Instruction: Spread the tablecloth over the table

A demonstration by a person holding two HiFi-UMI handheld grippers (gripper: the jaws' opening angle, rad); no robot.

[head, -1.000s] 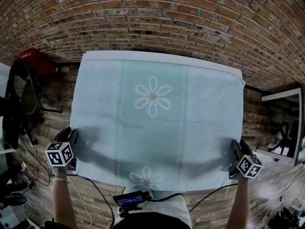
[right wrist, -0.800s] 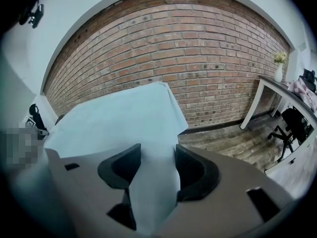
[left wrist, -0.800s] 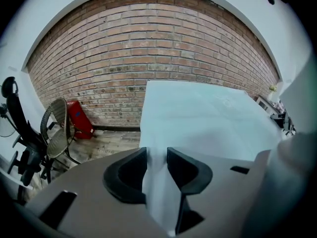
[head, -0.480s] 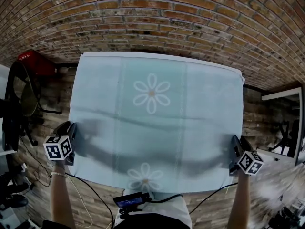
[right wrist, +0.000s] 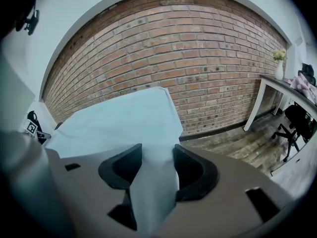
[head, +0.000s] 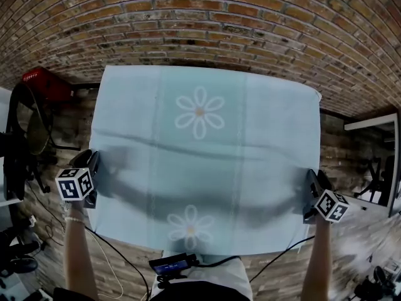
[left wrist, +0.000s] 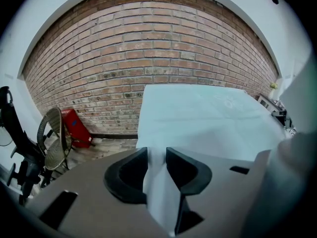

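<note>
— Where is the tablecloth (head: 200, 168)?
— Spread flat in front of me. My left gripper (head: 95, 162) is half shut and pinches its edge at 9 o'clock. My right gripper (head: 311, 179), at 3 o'clock, is closing its jaws on the other edge.
</note>
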